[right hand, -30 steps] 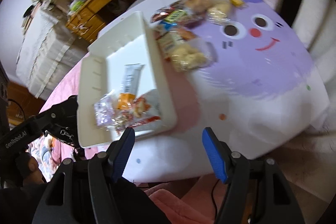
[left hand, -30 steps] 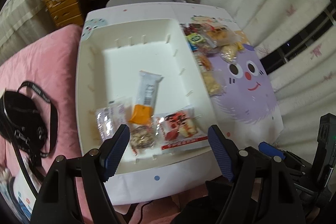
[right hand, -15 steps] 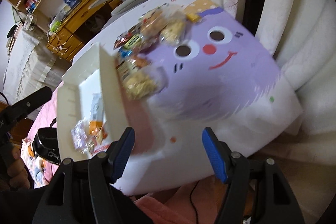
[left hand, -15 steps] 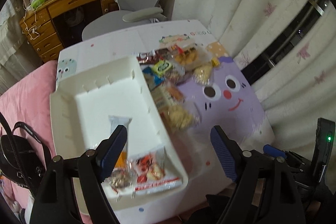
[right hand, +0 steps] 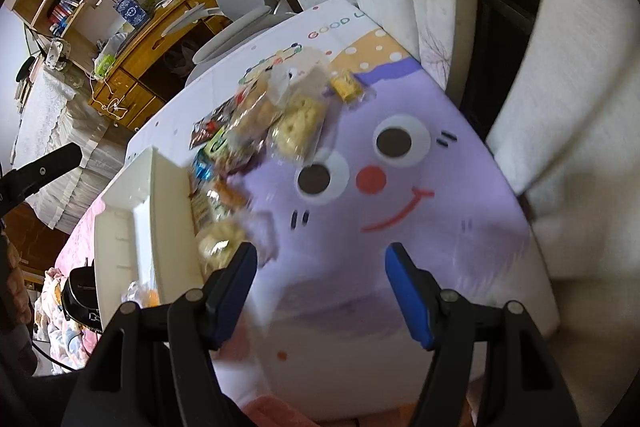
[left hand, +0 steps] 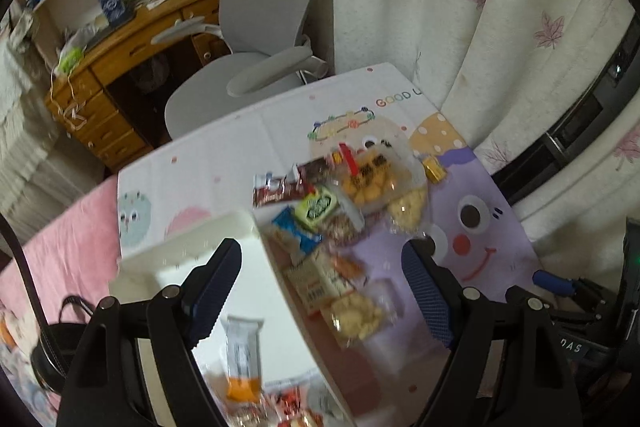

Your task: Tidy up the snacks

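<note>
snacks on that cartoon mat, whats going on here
Someone is sorting snacks with a handheld claw in each hand. The left claw and right claw are both open and hold nothing. A few packets, including a white and orange bar, lie in the white tray. A pile of snack packets still sits on the cartoon mat right beside the tray.

From the left wrist we look down over the white tray (left hand: 276,259), close beneath us. From the right wrist we face the same tray (right hand: 176,211) from its right; both views share the snack pile (left hand: 340,227) beside it.
</note>
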